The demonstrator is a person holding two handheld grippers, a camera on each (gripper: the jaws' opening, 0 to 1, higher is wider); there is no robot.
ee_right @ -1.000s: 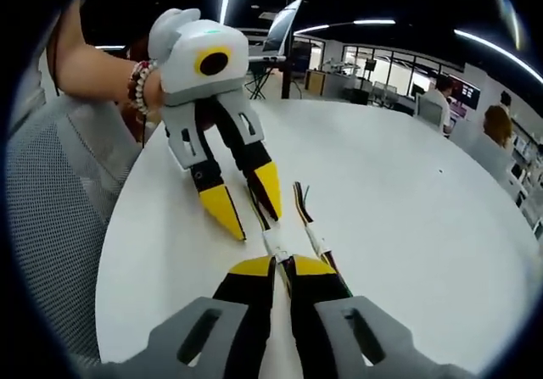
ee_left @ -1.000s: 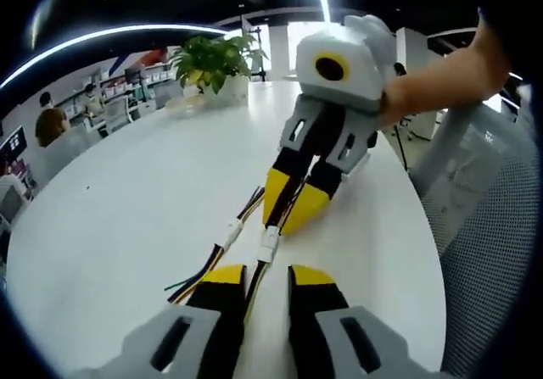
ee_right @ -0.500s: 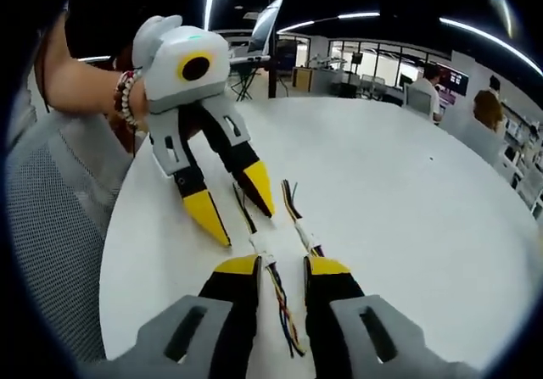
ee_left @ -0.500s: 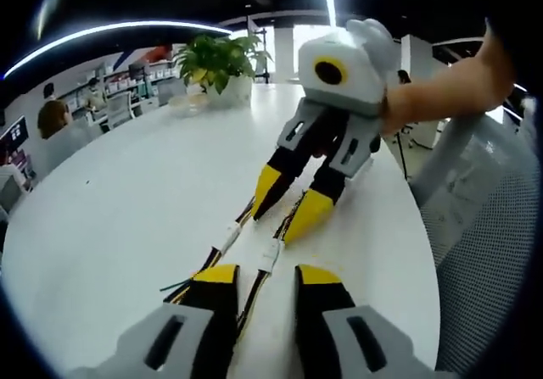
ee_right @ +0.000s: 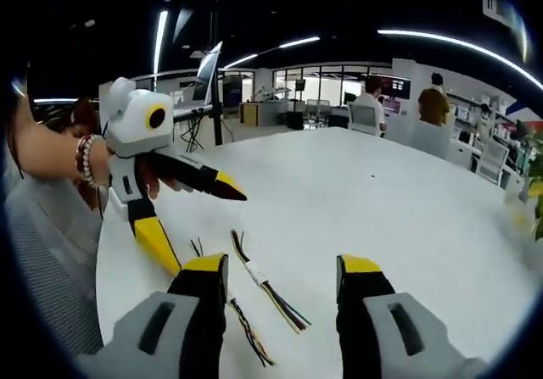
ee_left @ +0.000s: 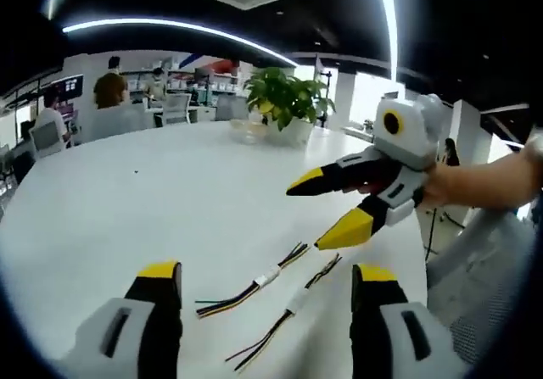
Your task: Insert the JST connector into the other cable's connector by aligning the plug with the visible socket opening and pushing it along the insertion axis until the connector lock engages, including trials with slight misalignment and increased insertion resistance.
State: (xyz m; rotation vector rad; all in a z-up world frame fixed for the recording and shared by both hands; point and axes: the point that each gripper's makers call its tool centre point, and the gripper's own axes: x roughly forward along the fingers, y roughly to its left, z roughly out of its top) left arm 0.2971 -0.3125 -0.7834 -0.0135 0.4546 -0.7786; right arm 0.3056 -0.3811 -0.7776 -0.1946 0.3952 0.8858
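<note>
Lying side by side on the round white worktop (ee_left: 127, 218) were two cables (ee_left: 254, 281), thin multicoloured wires with small white connectors (ee_left: 268, 278), unmated. A potted plant (ee_left: 287, 101) and office desks stood beyond. Since a second earlier both tools had let go and lifted: the left tool (ee_left: 265, 284) and right tool (ee_right: 282, 270) gaped wide, empty, yellow-tipped.

White round table (ee_left: 127, 201), potted plant (ee_left: 287, 99), ceiling light strips (ee_left: 170, 28)

White table (ee_left: 127, 218), yellow-tipped black hand-held gripper (ee_left: 265, 281) jaws, green plant (ee_left: 288, 97), multicoloured cables (ee_left: 254, 281).
</note>
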